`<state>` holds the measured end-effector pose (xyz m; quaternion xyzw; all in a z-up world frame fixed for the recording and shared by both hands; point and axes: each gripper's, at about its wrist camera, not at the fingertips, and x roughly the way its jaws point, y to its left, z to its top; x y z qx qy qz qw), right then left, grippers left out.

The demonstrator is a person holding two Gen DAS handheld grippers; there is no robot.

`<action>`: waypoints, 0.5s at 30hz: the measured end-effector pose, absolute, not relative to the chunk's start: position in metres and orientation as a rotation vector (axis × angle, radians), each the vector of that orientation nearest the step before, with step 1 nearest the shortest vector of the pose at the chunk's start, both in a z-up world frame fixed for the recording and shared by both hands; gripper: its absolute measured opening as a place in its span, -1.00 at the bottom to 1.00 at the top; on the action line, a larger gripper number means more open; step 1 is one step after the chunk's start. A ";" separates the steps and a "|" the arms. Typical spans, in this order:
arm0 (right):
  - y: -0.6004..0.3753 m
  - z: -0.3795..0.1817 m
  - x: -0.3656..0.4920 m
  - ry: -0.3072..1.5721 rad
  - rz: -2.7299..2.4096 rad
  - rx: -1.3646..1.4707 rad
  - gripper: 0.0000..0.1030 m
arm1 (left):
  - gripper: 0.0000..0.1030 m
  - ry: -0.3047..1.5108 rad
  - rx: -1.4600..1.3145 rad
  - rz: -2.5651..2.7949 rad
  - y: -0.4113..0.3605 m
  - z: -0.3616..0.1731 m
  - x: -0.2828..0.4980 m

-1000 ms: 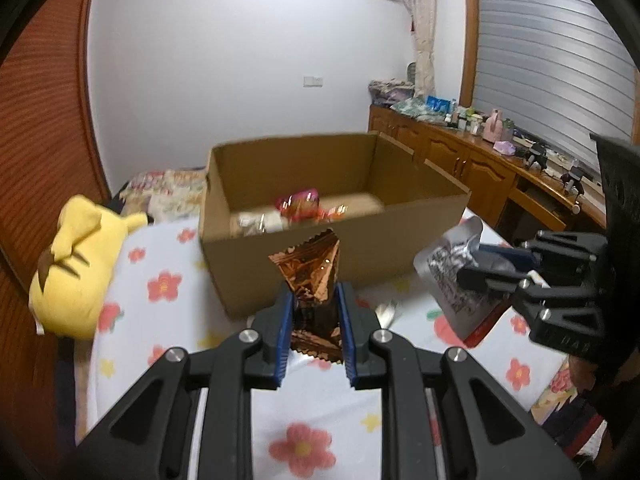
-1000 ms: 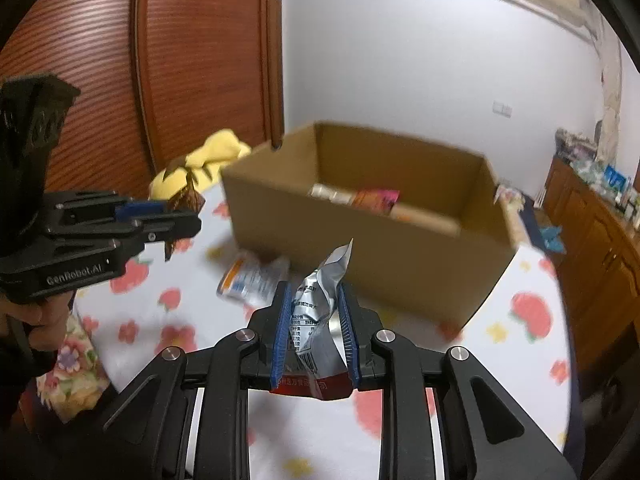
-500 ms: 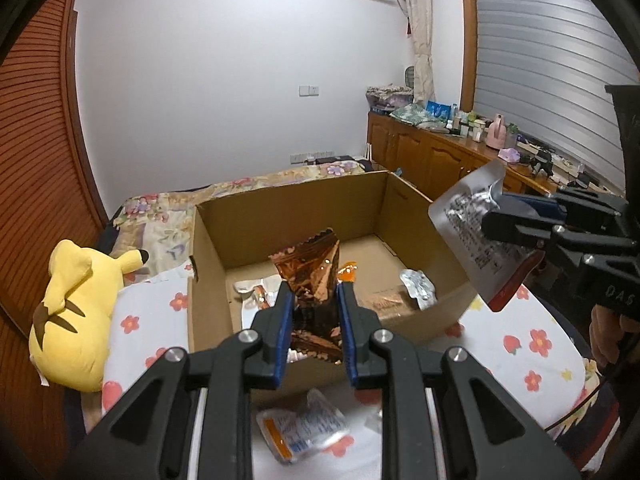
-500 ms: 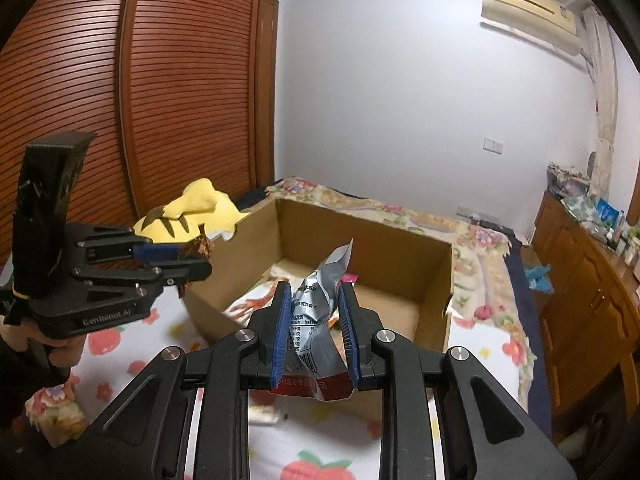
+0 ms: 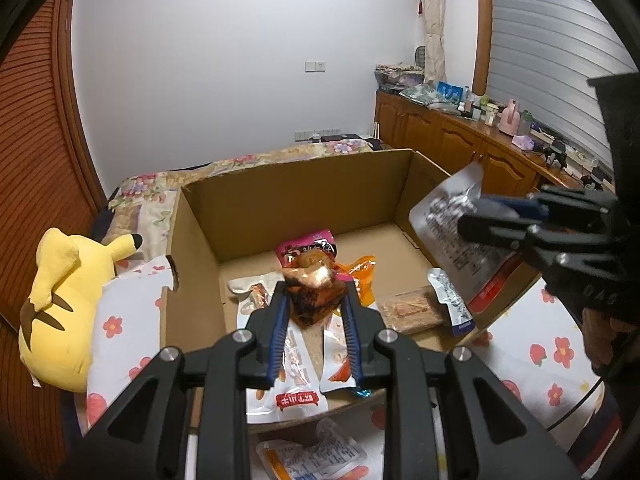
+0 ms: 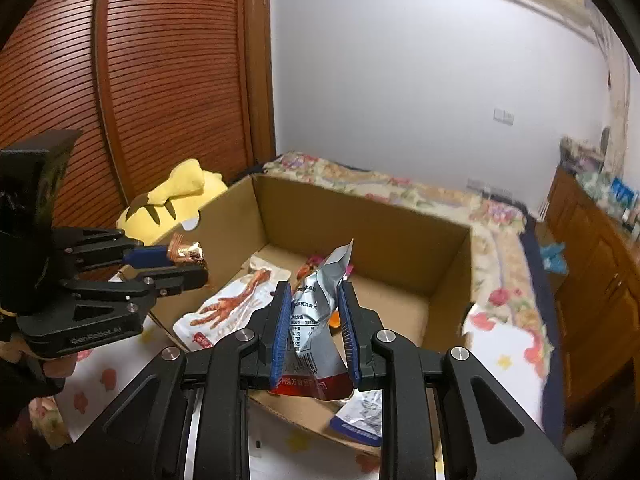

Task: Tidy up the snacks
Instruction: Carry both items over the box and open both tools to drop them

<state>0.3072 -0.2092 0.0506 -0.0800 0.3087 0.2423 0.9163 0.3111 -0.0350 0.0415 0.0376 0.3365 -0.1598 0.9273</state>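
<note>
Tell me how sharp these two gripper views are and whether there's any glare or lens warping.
Left wrist view: mostly sharp; the copper foil packet in the left gripper glares at its top, and the fisheye bows the wardrobe and walls. Right wrist view: centre crisp on the silver packet, right edge around the wooden cabinets smeared and blurred; dark vignette in both corners.

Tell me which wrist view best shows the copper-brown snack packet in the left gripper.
The left wrist view: the copper-brown packet fills the centre between the left gripper pads, over the cardboard box. The right wrist view shows only its crumpled top poking from the jaws, side-on.
</note>
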 end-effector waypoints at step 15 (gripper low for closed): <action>-0.195 0.024 0.333 0.710 0.486 -0.167 -0.55 | -0.45 0.675 0.088 -0.331 -0.035 0.043 0.312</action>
